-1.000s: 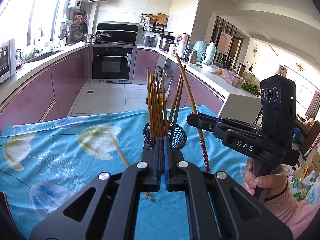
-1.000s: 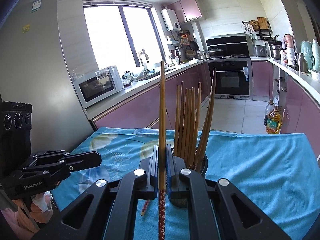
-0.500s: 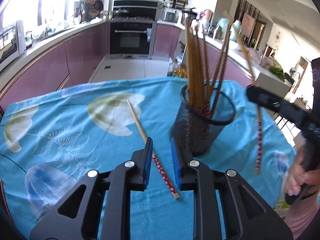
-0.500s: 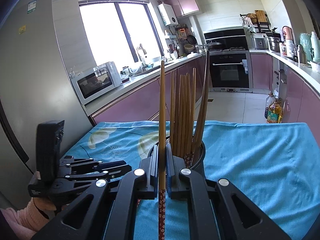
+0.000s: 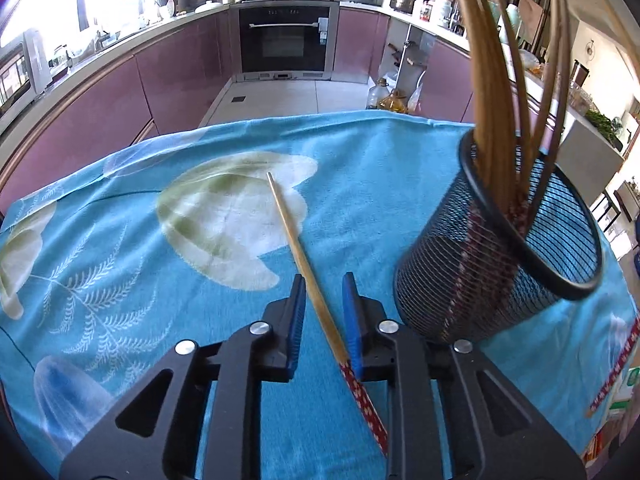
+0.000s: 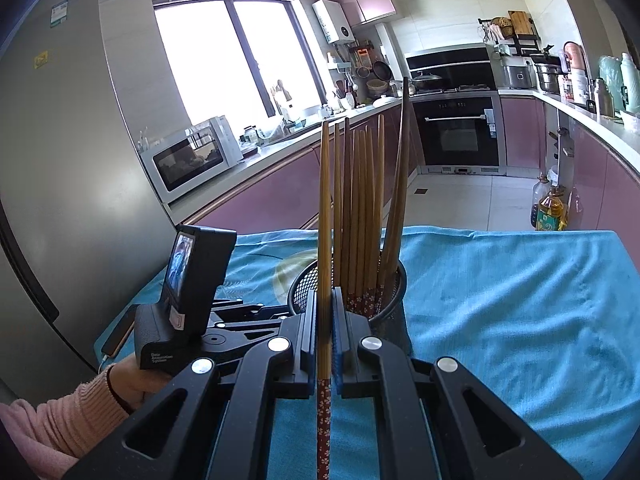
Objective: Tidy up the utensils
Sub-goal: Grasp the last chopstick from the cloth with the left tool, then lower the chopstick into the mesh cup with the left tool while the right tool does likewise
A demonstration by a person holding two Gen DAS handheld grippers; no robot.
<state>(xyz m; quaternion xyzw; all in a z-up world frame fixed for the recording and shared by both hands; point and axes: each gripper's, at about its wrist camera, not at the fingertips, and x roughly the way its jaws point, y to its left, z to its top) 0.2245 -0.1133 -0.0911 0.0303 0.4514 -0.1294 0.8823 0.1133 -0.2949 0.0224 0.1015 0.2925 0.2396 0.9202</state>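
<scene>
Loose chopstick [image 5: 304, 264], bamboo with a red patterned handle end, is lying flat on the blue floral cloth [image 5: 120, 240] covering the tabletop, tapered tip pointing away, just beside the black mesh holder [image 5: 496, 276]; it is likely the last stray piece waiting to be collected. The mesh holder is standing near the cloth's right side, already carrying a bundle of matching chopsticks [image 5: 492, 80] handle-down, tips fanning upward. The left tool [image 5: 322, 292] is straddling the loose chopstick, its blue pads set narrowly apart and closing; the stick is running between them, lying against the right pad near the handle, not yet pinched from both sides. The right tool [image 6: 324, 320] is pressing its pads together on a second chopstick [image 6: 324, 220], holding it nearly upright with the patterned end hanging below, just in front of the holder, apparently ready for dropping in. A hand in a pink sleeve [image 6: 60, 412] is gripping the left tool's handle.
</scene>
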